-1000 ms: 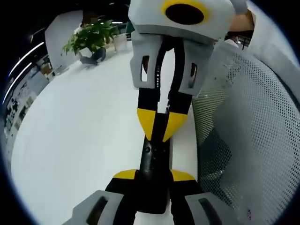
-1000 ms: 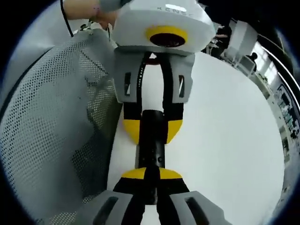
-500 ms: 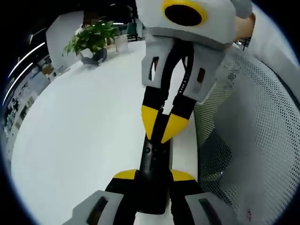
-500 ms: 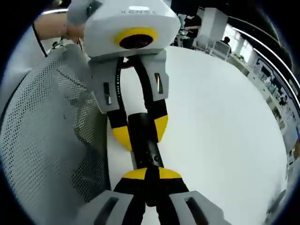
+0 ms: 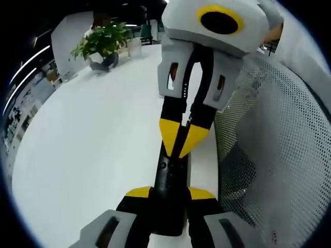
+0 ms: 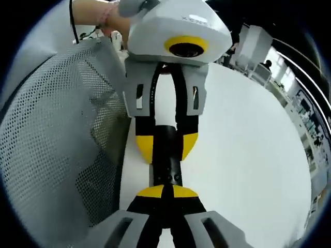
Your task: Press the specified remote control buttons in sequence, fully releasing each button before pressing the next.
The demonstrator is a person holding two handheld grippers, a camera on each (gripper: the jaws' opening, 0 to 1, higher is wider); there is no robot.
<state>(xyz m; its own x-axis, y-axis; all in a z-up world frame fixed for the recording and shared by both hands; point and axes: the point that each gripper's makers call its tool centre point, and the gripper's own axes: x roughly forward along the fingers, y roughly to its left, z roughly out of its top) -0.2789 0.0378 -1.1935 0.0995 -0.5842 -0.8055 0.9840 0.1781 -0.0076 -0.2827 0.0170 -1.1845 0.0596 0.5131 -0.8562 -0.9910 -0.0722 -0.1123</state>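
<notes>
Black remote (image 5: 169, 191) pinched by left gripper (image 5: 170, 194), pressed-together right gripper (image 6: 163, 192) atop; left gripper view adds plant (image 5: 102, 43).

You are working in an open-plan office. A large white table (image 5: 93, 134) with a rounded edge spreads beneath your grippers, and a potted green plant (image 5: 101, 44) stands at its far end beside a white cup (image 5: 133, 46). A grey mesh chair back (image 5: 279, 155) rises just beside the table edge. In the right gripper view, rows of white desks (image 6: 305, 103) with seated people recede along a line of bright windows (image 6: 302, 57). In the left gripper view, strip lights (image 5: 28, 64) run across the dark ceiling above shelving along the far wall.
</notes>
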